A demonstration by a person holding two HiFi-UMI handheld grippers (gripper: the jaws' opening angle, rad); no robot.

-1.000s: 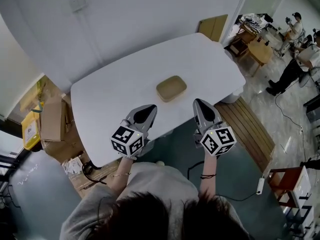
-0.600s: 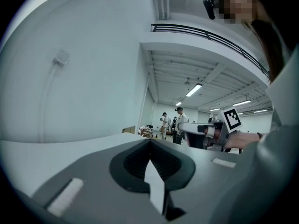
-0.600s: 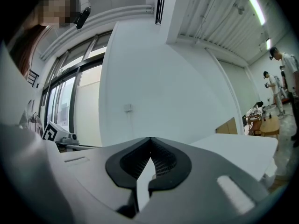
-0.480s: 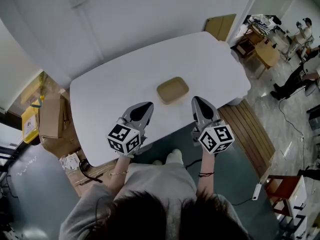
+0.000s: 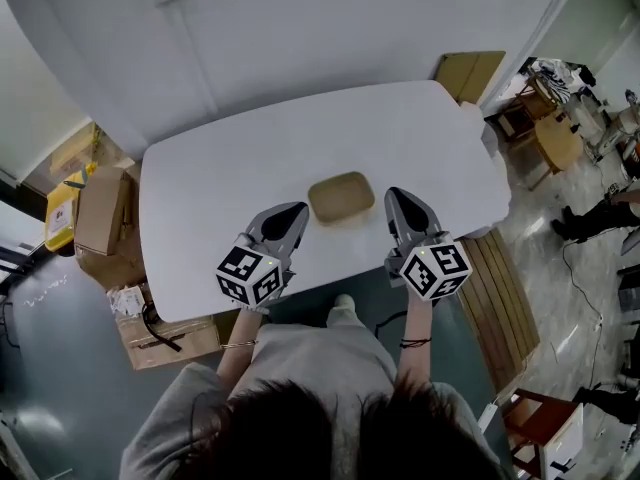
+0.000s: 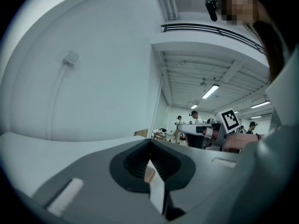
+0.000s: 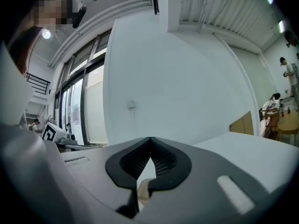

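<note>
Two grippers hang over the near edge of the white surface [image 5: 220,168], with one tan dish [image 5: 341,197] between them. The dish lies flat near the middle of the surface, slightly toward the near side. The left gripper [image 5: 298,210] points at its near left corner. The right gripper [image 5: 393,195] sits just beside its right end. As far as we can tell from above, neither touches it.

Each gripper view shows the two dark ribbed pads meeting at their tips. Only a thin wedge of daylight shows below, so we read both pairs of jaws as closed together with nothing held. A sliver of tan shows through that wedge in the left gripper view [image 6: 149,173] and in the right gripper view [image 7: 143,189]. We take it to be the dish.

The dish is shallow, a rounded rectangle with a low raised rim and nothing in it. We judge it light and stiff, perhaps wood or moulded fibre, and not especially fragile. Its smooth, sloping wall could slide out of a loose pinch, and its low weight means a nudge would push it across the slick surface. We think the best hold is the rim at a short end, with one jaw inside and one outside.

Cardboard boxes [image 5: 92,208] stand on the floor to the left.
</note>
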